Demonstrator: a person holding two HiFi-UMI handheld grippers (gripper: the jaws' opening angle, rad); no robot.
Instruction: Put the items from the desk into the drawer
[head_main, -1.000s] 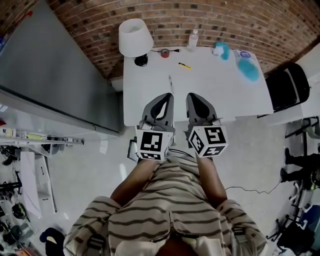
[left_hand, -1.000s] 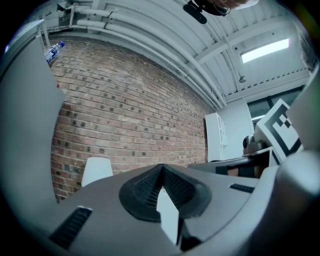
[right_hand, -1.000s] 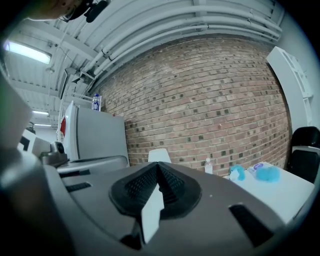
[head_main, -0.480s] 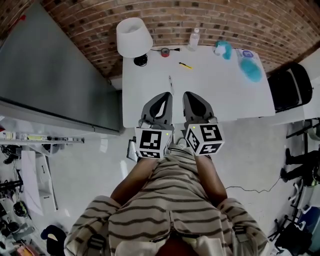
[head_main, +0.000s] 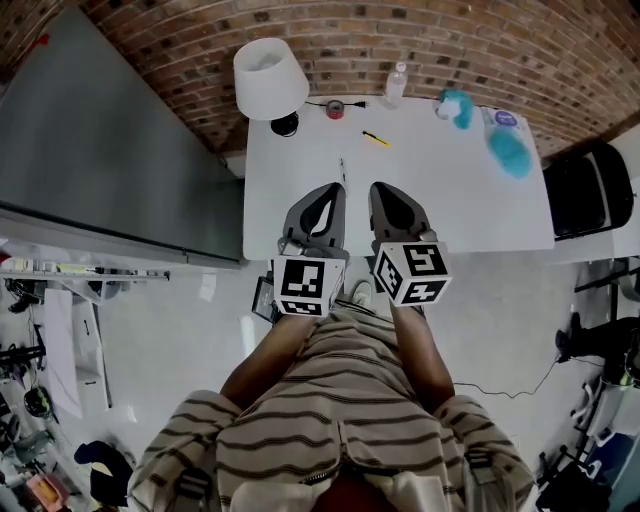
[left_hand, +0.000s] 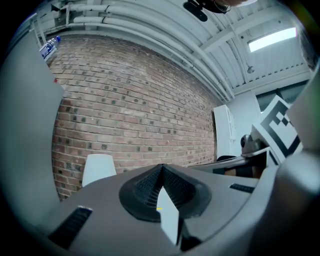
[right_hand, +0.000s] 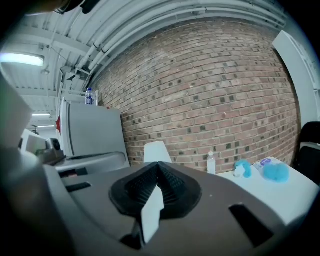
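Observation:
A white desk (head_main: 420, 200) stands against the brick wall. Along its far edge are a red tape roll (head_main: 333, 108), a clear bottle (head_main: 396, 85), a yellow and black tool (head_main: 376, 138), a teal toy (head_main: 458, 105) and a fluffy blue thing (head_main: 511, 152). A thin pen (head_main: 341, 168) lies nearer. My left gripper (head_main: 330, 192) and right gripper (head_main: 384, 190) hover side by side over the desk's near edge. Both are shut and hold nothing. The right gripper view shows the bottle (right_hand: 211, 163) and the teal toy (right_hand: 242, 167) beyond the shut right gripper (right_hand: 157, 170). No drawer shows.
A white lamp (head_main: 270, 75) stands at the desk's far left corner. A tall grey cabinet (head_main: 100, 150) flanks the desk on the left and a black chair (head_main: 585, 190) on the right. Cables and clutter lie on the floor at both sides.
The desk and its items sit slightly farther right in the head view. Both grippers have stayed together over the near edge, shut and with nothing in them.

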